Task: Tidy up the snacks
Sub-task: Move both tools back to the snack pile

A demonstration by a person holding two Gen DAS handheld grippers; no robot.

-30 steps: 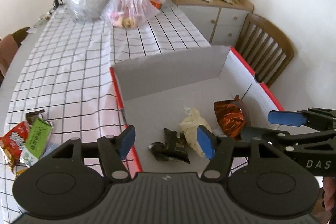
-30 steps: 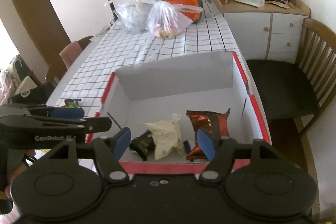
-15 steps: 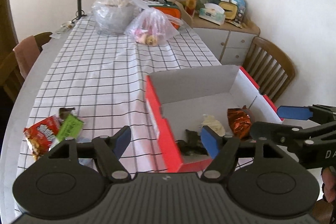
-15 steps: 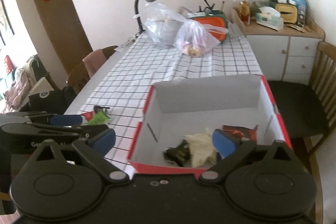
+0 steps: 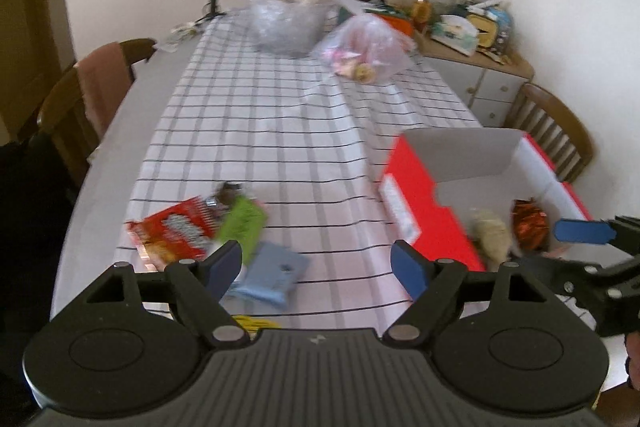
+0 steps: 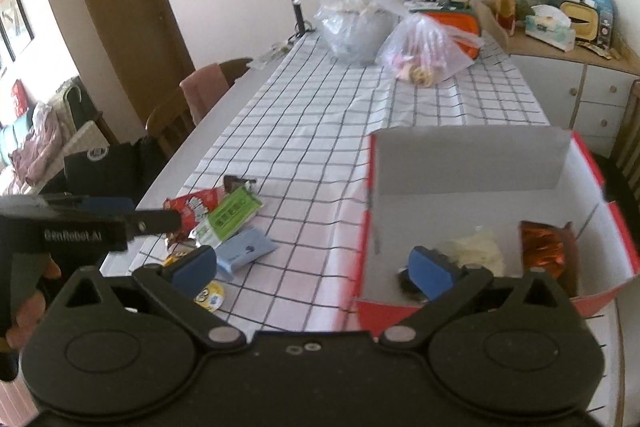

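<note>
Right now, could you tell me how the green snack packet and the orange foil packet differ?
The green snack packet lies flat on the checked tablecloth, outside the red box; the orange foil packet is crumpled and shiny, inside that box. Both are untouched by either tool.

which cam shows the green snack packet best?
Right wrist: the green snack packet is sharp and fully visible, with its label showing. The left wrist view has it motion-blurred and partly behind that gripper's finger.

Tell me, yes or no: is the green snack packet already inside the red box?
No: the green snack packet lies on the checked tablecloth beside the red packet, left of the red box.
</note>
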